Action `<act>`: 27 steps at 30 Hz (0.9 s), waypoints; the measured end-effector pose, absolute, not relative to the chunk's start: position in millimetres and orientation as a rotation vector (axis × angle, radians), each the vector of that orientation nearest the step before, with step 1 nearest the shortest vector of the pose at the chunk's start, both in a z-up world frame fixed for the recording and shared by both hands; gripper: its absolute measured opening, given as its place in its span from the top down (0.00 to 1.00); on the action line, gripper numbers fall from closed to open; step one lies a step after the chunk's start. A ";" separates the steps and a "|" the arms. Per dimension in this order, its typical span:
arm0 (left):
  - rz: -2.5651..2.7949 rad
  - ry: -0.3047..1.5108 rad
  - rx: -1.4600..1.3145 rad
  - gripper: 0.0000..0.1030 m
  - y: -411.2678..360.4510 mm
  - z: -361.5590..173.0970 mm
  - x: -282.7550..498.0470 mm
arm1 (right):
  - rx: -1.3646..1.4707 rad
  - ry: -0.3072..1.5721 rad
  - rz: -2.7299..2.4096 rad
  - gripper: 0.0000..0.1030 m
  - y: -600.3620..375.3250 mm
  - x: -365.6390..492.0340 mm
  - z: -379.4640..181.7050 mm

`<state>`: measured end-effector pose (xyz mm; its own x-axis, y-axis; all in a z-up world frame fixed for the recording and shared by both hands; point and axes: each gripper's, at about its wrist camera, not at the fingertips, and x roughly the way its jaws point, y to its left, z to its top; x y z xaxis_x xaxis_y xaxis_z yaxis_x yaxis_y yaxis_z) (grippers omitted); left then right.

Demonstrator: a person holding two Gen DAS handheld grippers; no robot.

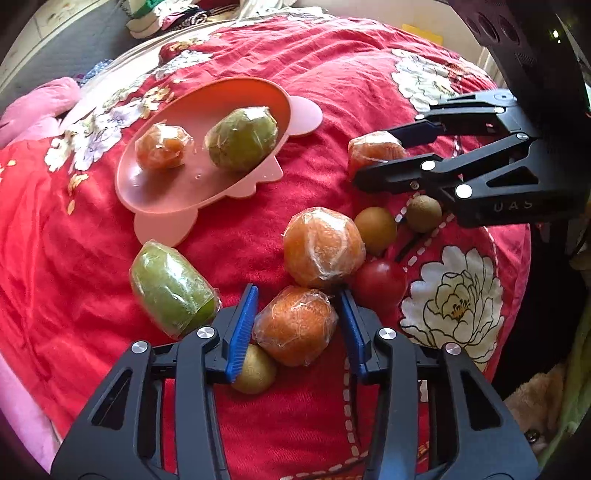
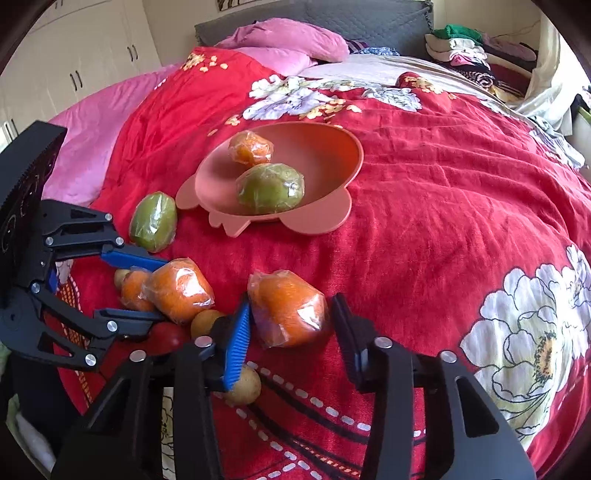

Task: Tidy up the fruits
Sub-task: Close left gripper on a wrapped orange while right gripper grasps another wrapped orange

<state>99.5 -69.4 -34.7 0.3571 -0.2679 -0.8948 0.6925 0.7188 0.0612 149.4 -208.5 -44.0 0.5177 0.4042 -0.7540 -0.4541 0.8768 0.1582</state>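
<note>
A bed is seen, spread with a red quilt printed with large white flowers; pink pillows are laid against a grey headboard, white wardrobe doors are seen on one side and a pile of folded clothes on the other. A pink plate with scalloped feet is set on the quilt beyond the loose fruit. The left gripper is angled down at the near heap, and a wrapped orange is pinched between its blue pads, both of which appear to be pressed against the plastic wrap. The right gripper is lowered just beside the heap, and a second wrapped orange is clasped between its pads, lying apart from the other fruit on bare quilt. Four wrapped oranges are counted in all: the two held, a larger orange touching the one in the left gripper, and a plate orange. Two green wrapped fruits are counted: one in the plate beside the orange there, and one on the quilt just outside the left gripper's finger. Three small brown fruits are counted, two beyond the larger orange and one partly under the left gripper. A single red fruit is found touching the larger orange.
</note>
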 end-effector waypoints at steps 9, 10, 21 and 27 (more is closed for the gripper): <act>-0.655 0.994 0.320 0.66 -60.9 -8.8 95.6 | -0.006 0.853 0.493 0.65 -221.3 142.6 -31.2; -0.657 0.991 0.307 0.66 -60.7 -6.3 96.4 | 0.001 0.847 0.493 0.65 -223.6 141.5 -29.1; -0.602 0.964 0.202 0.66 -59.5 18.1 106.3 | 0.038 0.820 0.487 0.66 -235.6 141.4 -18.6; -0.575 0.957 0.166 0.66 -57.5 26.5 116.5 | 0.010 0.847 0.472 0.65 -233.8 144.9 -27.3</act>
